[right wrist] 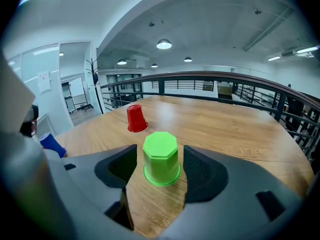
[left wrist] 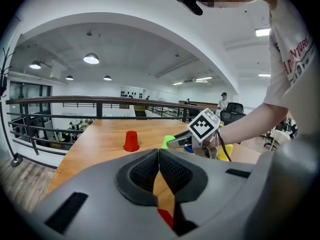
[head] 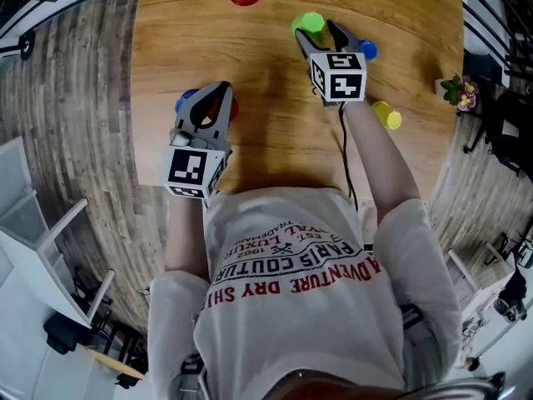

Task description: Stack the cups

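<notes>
Between the open right tongs (right wrist: 161,170), inverted green cup (right wrist: 161,154), left tongs (left wrist: 159,159) closed on nothing.

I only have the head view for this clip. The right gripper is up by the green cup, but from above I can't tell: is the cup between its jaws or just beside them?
Observer: It is between them. In the right gripper view the green cup stands inside the open jaws of the right gripper, with a gap on each side, so it is not gripped.
Operator: And the left gripper, is it holding anything?
Observer: No. In its own view the left gripper has its jaws shut, pads meeting at the tips with no cup between them.
</notes>
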### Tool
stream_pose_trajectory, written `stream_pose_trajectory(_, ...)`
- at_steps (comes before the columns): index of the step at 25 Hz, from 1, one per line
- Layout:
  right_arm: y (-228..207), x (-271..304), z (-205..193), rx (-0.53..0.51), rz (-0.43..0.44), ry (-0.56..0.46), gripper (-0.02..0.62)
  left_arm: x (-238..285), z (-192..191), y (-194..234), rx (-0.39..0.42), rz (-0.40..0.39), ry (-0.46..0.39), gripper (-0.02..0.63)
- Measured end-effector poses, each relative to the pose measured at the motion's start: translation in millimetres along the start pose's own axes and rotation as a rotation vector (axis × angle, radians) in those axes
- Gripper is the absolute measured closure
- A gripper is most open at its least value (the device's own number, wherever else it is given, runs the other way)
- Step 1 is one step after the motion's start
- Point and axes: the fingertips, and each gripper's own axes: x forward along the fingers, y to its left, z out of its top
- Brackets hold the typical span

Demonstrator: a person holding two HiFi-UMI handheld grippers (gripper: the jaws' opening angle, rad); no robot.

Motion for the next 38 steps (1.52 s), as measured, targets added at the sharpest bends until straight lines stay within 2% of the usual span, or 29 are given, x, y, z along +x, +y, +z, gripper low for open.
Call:
stream_pose_trajectory(3, -3.7, 3.0, 3.4, -0.004, -0.024, 0.008, 0.313, 0.9, -0.4, 0.9, 0.004, -0.004, 0.009, 0.589)
stream_pose_trajectory(4, -4.3, 2.5, 3.9, -0.009, -0.033, 0.007, 0.361, 0.5, -0.7, 2.2, 0.006, -0.004, 0.012, 0.589)
stream_pose_trajectory(13, 13.0, -17.0, 5.0, -0.042, -0.037, 0.001, 0.367, -11.7, 3.7, 10.6, 0.021, -0.036, 0.002, 0.589)
stream_pose_trajectory(20, 53.0, -46.1, -1.4, 0.036, -0.007, 0.003, 0.367, -32.0, 5.2, 14.9, 0.032, -0.089, -0.01, 0.589)
stream_pose_trajectory(31, 131.7, -85.9, -52.4, -0.047, 0.011, 0.06, 0.367, -55.8, -10.3, 17.7, 0.027, -0.16, -0.013, 0.589)
stream_pose_trajectory(38, 166.7, -97.2, -63.0, -0.04, 0.006, 0.062, 0.367, -67.6, -14.4, 22.4, 0.029, -0.2, -0.025, 0.589)
